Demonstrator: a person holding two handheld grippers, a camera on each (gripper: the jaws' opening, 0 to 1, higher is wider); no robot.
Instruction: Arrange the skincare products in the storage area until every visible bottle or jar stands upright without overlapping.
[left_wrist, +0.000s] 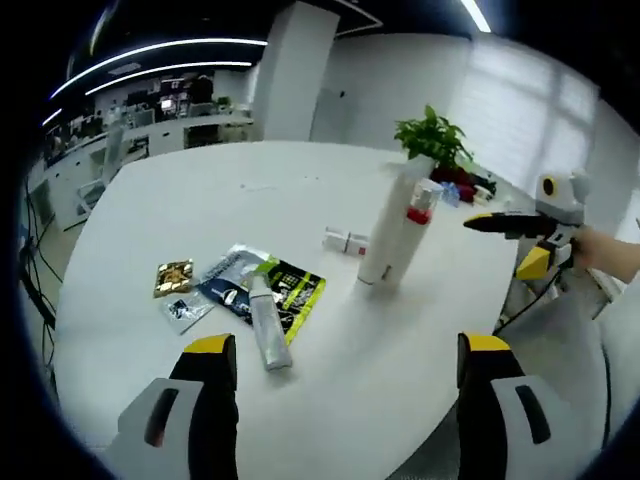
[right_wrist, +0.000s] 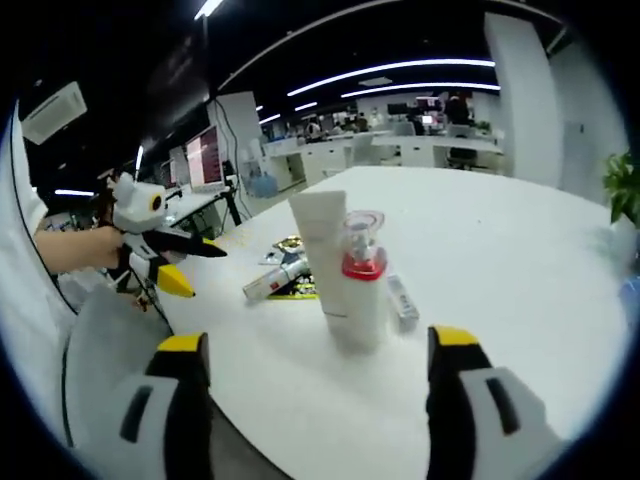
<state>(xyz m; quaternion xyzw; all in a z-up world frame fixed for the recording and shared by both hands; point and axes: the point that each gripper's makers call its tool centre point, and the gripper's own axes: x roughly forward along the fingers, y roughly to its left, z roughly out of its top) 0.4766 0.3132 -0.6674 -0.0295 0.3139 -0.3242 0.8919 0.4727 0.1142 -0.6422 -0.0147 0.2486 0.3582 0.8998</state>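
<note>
Pump bottle (right_wrist: 362, 280): we see it upright mid-bench, red collar, touching the tall white tube (right_wrist: 322, 250) standing beside it.
Lying tube (left_wrist: 266, 325): flat on the bench (left_wrist: 300, 200), across the sachets (left_wrist: 290, 290), left of the upright pair.
Small box (left_wrist: 346, 241): lying just beyond them.
Left tongs (left_wrist: 345, 375): we hold them wide apart, empty, near the bench edge.
Right tongs (right_wrist: 315, 370): wide apart, empty, facing the upright pair.
Plant (left_wrist: 435, 140): far right.

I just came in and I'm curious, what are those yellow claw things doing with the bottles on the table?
A person holds two open grippers, the left gripper and the right gripper, over a white table, gripping nothing. The white tube and pump bottle stand upright. A grey tube lies flat on packets, waiting to be stood up.
</note>
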